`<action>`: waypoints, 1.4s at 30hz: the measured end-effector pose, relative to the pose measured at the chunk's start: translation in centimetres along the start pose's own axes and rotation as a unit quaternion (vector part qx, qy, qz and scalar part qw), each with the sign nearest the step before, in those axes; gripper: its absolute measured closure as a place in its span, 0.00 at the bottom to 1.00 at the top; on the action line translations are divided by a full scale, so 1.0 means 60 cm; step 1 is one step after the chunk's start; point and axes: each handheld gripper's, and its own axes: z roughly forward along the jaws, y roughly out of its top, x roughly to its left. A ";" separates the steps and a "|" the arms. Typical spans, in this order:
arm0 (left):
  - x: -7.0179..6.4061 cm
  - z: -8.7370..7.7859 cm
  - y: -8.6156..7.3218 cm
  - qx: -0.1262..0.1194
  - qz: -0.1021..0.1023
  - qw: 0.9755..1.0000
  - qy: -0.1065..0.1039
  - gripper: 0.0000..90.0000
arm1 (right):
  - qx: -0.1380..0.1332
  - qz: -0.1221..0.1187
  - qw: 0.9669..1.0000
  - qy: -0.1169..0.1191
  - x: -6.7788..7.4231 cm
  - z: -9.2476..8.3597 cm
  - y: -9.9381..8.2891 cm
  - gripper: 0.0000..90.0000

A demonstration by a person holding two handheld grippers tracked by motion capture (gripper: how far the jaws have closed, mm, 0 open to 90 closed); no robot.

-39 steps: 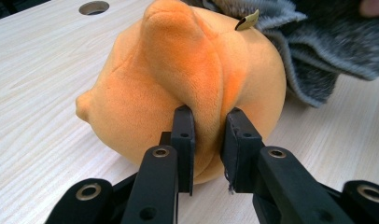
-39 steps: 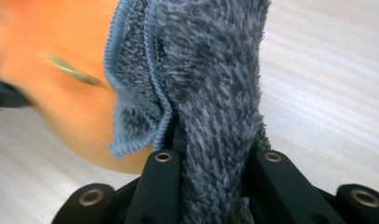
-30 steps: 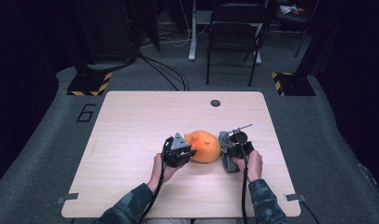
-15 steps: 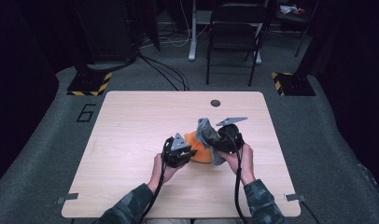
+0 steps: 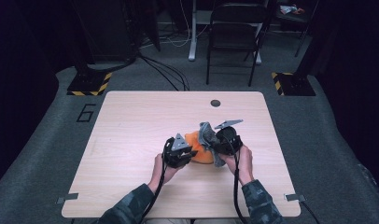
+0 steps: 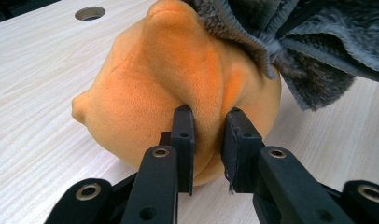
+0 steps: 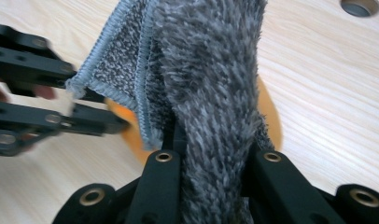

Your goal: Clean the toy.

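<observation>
Two claws, L claw [image 6: 207,128] pinching rounded orange plush toy [image 6: 173,88], R claw [image 7: 211,154] gripping shaggy grey cloth [image 7: 211,70].

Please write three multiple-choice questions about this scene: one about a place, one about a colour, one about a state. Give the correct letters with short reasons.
1. Where does the round hole lie in the table?
A. near the far edge
B. at the near left corner
C. under the plush

2. What colour is the plush toy?
A. green
B. orange
C. white

3. What does the right gripper do?
A. hangs open
B. lies on the table
C. clamps the grey cloth

Answers: 1 A, the high view shows it by the far edge. 2 B, orange in the left gripper view. 3 C, the cloth sits pinched between its jaws.
</observation>
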 end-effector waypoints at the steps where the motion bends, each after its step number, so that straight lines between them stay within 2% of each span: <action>1: 0.000 0.000 0.000 0.000 0.000 1.000 0.000 0.84 | 0.001 0.006 1.000 -0.002 -0.004 0.002 -0.002 0.87; 3: 0.000 0.000 0.000 0.000 0.000 1.000 -0.001 0.84 | 0.004 0.014 1.000 0.003 -0.012 0.003 -0.005 0.87; 5: 0.001 0.000 0.000 0.001 -0.001 1.000 -0.002 0.84 | 0.010 0.014 1.000 -0.003 -0.018 0.004 -0.007 0.86; 15: 0.003 0.000 -0.001 -0.002 -0.002 1.000 -0.001 0.84 | 0.033 0.043 0.998 -0.022 -0.052 0.020 -0.027 0.86; 20: 0.003 0.000 0.000 0.000 -0.001 1.000 -0.003 0.84 | 0.048 0.063 0.996 -0.028 -0.070 0.035 -0.040 0.87; 24: 0.002 0.000 -0.001 -0.003 -0.004 1.000 -0.001 0.84 | 0.071 0.069 0.994 -0.050 -0.082 0.059 -0.057 0.86; 26: 0.003 0.000 0.000 -0.002 -0.001 1.000 -0.002 0.84 | 0.078 0.081 0.993 -0.047 -0.091 0.074 -0.070 0.86; 28: 0.003 0.000 -0.001 -0.005 -0.003 1.000 0.003 0.84 | 0.095 0.083 0.991 -0.047 -0.100 0.084 -0.079 0.86; 29: 0.004 -0.001 -0.001 -0.006 -0.004 1.000 0.003 0.84 | 0.091 0.092 0.991 -0.040 -0.104 0.083 -0.080 0.86; 31: 0.005 -0.001 -0.001 -0.006 -0.005 1.000 0.005 0.84 | 0.096 0.089 0.990 -0.042 -0.107 0.074 -0.075 0.86; 34: 0.007 -0.001 -0.001 -0.007 -0.009 1.000 0.004 0.84 | 0.073 0.088 0.992 -0.046 -0.105 0.043 -0.058 0.86; 36: 0.009 -0.002 -0.002 -0.007 -0.009 1.000 0.005 0.84 | 0.045 0.080 0.995 -0.041 -0.099 0.013 -0.041 0.86; 39: 0.010 -0.002 -0.003 -0.008 -0.010 1.000 0.007 0.83 | 0.023 0.064 0.997 -0.022 -0.082 -0.015 -0.020 0.86; 42: 0.011 -0.002 -0.003 -0.007 -0.016 1.000 0.003 0.83 | 0.033 0.044 0.998 0.008 -0.059 -0.017 -0.007 0.86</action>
